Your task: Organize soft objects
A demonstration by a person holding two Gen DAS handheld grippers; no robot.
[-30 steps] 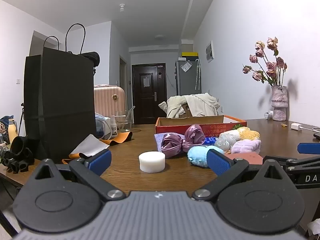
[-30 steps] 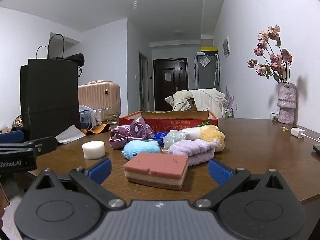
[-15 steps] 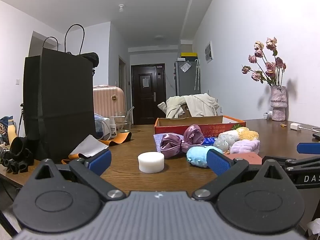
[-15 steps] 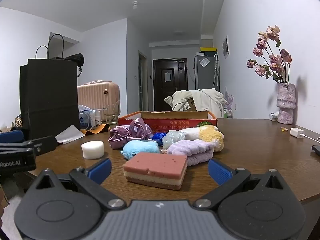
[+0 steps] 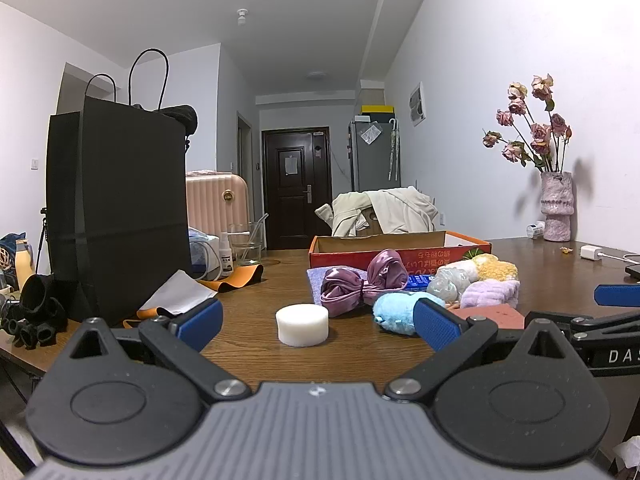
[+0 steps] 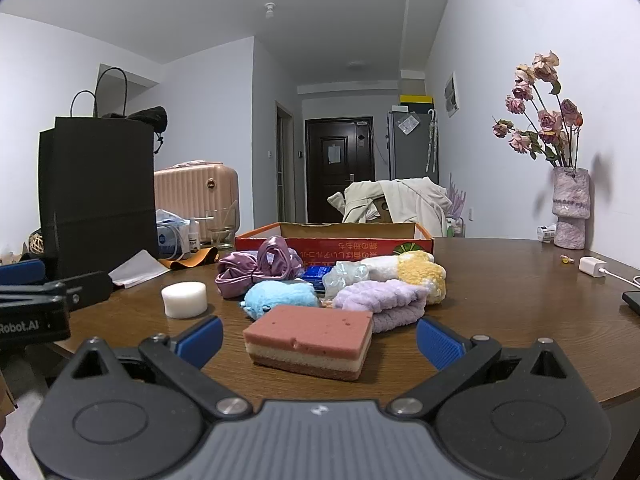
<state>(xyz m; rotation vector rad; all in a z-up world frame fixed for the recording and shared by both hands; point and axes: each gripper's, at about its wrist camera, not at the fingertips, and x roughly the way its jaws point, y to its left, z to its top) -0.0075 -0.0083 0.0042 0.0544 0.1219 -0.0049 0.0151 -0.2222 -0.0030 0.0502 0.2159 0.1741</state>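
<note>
Both wrist views sit low at the table (image 5: 360, 356) edge, sharing the soft pile (image 6: 340, 284).

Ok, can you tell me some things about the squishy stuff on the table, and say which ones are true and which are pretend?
1. The pink layered sponge lies right in front of the right tool. True.
2. The left tool is squeezing the white foam puck. False: it is open and the puck sits untouched on the table.
3. The blue plush is inside the red box. False: it lies on the table in front of the box.
4. The vase of dried roses stands by the wall. True.
</note>
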